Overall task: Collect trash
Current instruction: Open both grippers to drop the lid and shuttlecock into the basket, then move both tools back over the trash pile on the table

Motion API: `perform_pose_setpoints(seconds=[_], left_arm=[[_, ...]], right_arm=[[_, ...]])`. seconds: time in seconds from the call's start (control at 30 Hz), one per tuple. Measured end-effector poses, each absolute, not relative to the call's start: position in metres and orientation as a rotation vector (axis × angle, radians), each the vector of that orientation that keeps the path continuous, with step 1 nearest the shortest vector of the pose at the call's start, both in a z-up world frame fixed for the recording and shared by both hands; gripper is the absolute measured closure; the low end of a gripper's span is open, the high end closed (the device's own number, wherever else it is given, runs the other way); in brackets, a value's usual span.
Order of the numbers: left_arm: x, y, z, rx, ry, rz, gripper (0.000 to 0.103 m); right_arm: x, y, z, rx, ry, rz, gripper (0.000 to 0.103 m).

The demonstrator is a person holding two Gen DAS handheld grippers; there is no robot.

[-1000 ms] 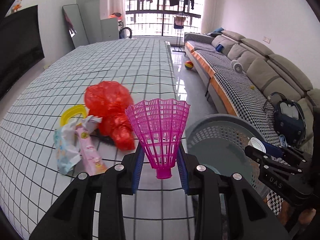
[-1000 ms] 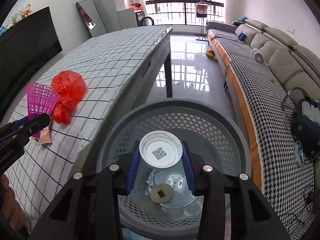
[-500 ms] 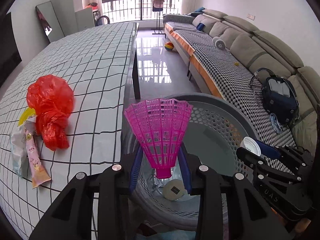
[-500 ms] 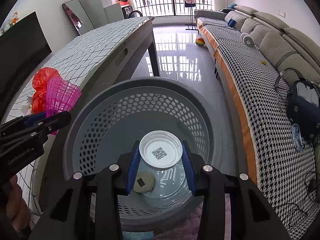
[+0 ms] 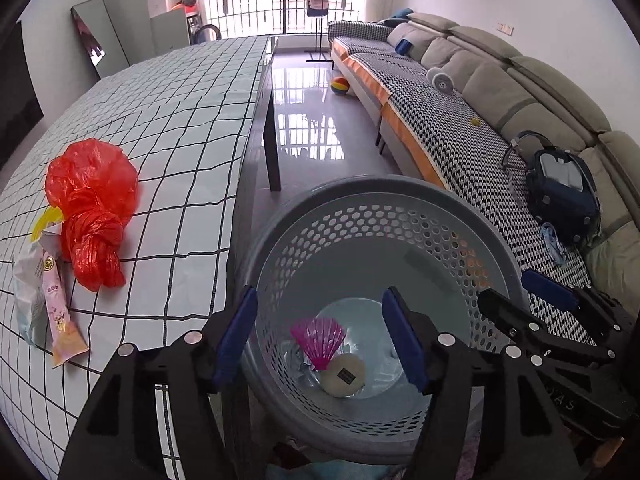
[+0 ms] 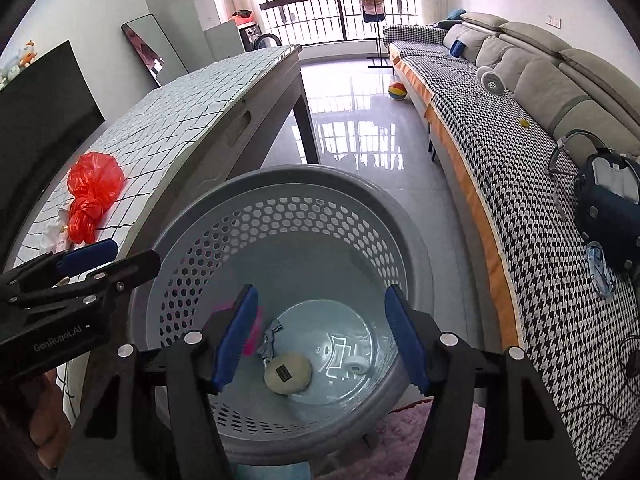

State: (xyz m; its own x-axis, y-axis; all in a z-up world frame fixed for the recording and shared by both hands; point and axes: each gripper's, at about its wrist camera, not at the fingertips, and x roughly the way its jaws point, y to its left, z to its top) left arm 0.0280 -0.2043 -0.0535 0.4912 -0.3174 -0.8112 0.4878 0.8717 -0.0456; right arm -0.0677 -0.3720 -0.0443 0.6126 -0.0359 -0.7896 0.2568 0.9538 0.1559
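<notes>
Shuttlecock (image 5: 319, 342) gone from our left gripper (image 5: 320, 336) since a second ago, now on basket (image 5: 360, 216) floor at 6 o'clock, our right gripper (image 6: 318, 332) lost its white lid, both jaws opening, nothing between them.

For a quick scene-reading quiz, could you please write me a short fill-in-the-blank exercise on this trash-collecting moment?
1. The pink plastic shuttlecock lies inside the grey perforated ____.
2. The knotted plastic bag on the checked tablecloth is ____ in colour.
3. Nothing is between the jaws of the left claw, which are ____.
4. The striped ball rests on the ____.

Missing words: basket; red; opening; floor
</notes>
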Motion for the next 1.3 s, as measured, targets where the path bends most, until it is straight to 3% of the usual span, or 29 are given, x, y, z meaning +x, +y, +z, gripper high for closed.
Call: perform_pose_setpoints(seconds=[0.57,1.3], left_arm=[[0.022,-0.190,-0.043,0.168,0.902,-0.453,0.022],[0.024,-0.147,-0.018,0.126,0.828,-0.414,0.020]], right_arm=[[-0.070,-0.366,-0.041,0.276,0.889,-0.170,0.040],[-0.059,-0.350,-0.028,0.291,0.851,-0.164,0.036]])
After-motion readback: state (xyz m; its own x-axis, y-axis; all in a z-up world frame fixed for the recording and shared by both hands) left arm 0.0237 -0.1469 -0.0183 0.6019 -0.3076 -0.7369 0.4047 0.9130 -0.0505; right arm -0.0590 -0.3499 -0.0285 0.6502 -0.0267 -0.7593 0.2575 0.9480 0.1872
